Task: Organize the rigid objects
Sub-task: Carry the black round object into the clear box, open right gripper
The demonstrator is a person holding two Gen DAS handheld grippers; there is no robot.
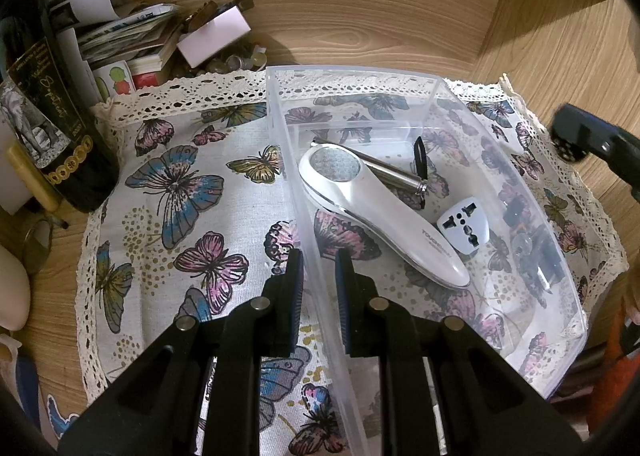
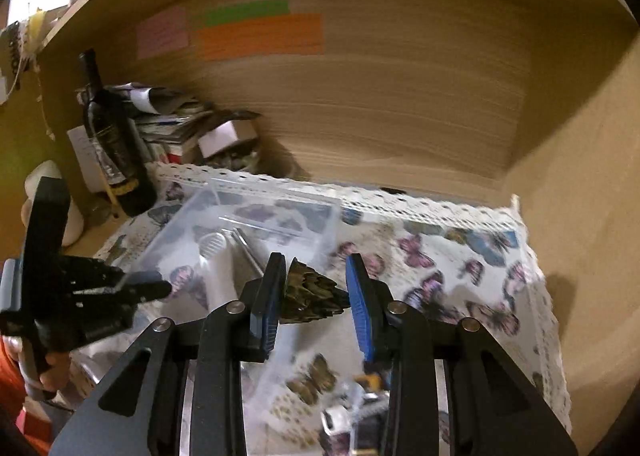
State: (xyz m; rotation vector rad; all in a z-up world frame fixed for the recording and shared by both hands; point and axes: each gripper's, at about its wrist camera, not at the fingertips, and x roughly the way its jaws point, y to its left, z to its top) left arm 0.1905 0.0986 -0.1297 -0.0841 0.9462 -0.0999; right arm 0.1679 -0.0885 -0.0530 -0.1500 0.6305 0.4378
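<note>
Evidently the right gripper pinches a jagged, stiff dark comb-like piece; left gripper straddles the clear bin wall at 6 o'clock, jaws narrow.

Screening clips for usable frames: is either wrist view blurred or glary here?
Left wrist view: sharp, with readable print on the white handheld device and mild reflections on the clear plastic bin. Right wrist view: motion-smeared, the wooden back panel streaked and the dark jagged object between the right gripper jaws soft. Both show fisheye bending and dark corners.
</note>
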